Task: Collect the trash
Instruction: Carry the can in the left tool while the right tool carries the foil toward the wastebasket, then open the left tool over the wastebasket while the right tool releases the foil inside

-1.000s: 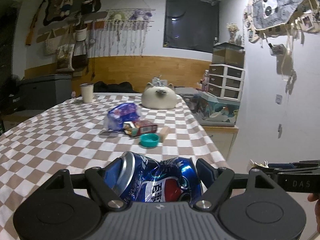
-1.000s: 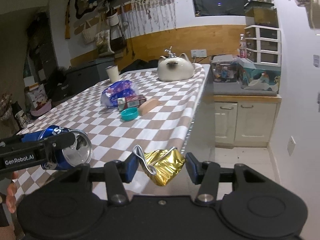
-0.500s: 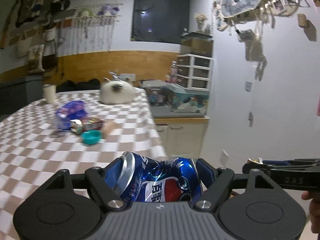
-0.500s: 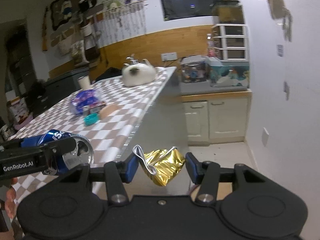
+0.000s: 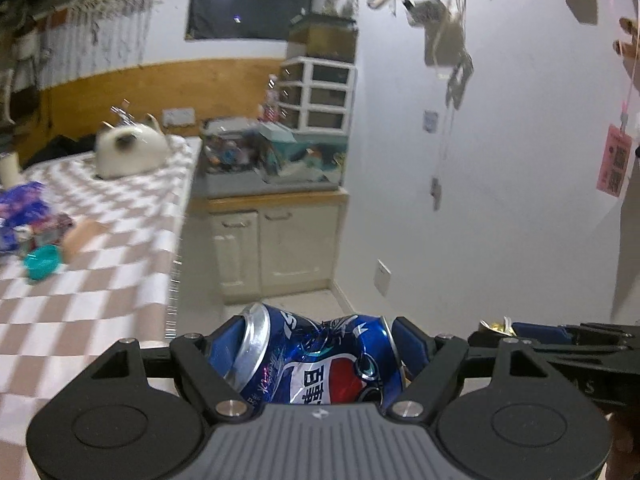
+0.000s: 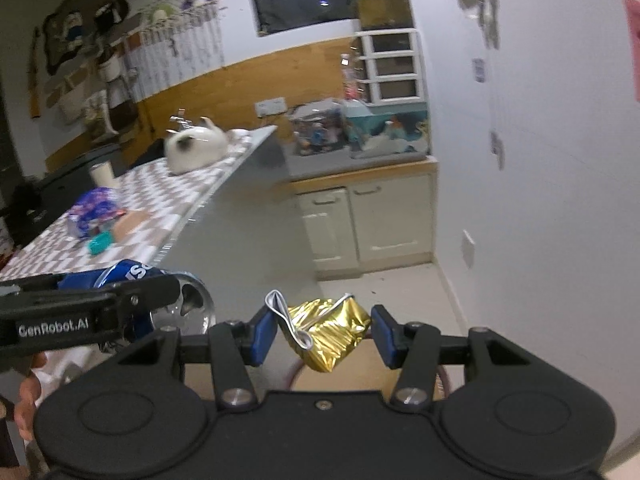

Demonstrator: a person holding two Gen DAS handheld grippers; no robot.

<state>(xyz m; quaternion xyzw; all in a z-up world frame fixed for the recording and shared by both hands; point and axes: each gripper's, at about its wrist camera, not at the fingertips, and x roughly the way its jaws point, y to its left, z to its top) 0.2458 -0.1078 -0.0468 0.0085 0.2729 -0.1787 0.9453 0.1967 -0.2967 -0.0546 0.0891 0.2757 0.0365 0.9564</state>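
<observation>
While the left gripper (image 5: 316, 350) clamps its blue-padded fingers (image 5: 219, 346) on a crushed blue Pepsi can of dented aluminium (image 5: 320, 360), the can lies crosswise between them, its long axis running left to right, with the silver rim toward the left finger. In the right wrist view the same can pokes out past the left gripper's black side, open silver end facing the camera. The right gripper (image 6: 323, 334) pinches a crumpled gold foil wrapper (image 6: 328, 330) between its own blue pads; the wrapper hangs point-down, with a folded white edge at its upper left. Both loads are held in the air off the edge of the brown-and-white checked table (image 5: 100, 280). The lower part of the can is hidden behind the gripper body. The table's far items are blurred: a small teal bowl (image 5: 42, 262), a purple-blue plastic bag (image 6: 94, 210), a white cat-shaped figure (image 6: 196, 148). Below the right gripper a curved dark-red rim (image 6: 444, 386) around a tan surface is mostly covered, so what it is cannot be told.
</observation>
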